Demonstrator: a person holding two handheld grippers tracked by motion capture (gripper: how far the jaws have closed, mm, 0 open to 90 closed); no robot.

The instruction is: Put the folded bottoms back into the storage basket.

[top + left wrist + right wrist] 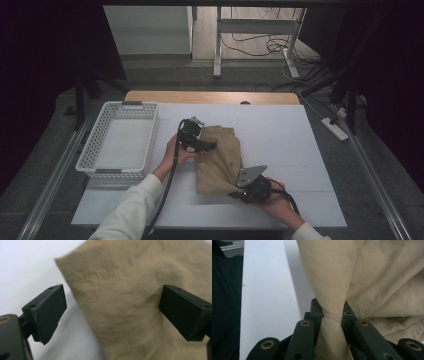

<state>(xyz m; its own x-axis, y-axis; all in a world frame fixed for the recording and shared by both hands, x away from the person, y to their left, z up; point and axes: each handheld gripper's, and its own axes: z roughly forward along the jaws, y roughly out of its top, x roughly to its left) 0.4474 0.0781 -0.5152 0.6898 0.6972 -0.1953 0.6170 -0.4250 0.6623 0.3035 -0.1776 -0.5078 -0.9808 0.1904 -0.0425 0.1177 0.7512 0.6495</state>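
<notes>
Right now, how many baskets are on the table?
1. The white basket sits at the table's left side, apart from the tan cloth. No other basket appears on the visible tabletop.

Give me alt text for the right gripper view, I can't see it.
The right gripper has its jaws shut on a bunched fold of tan cloth, which spreads up and to the right. A white table lies to the left.

The cloth (218, 157) is a soft tan weave, matt and creased — fine wrinkles run across it. The jaws look like matt black plastic with brass-coloured rivets. The basket (119, 140) at left is white perforated plastic — the table (290, 135) top is smooth matt white.
</notes>
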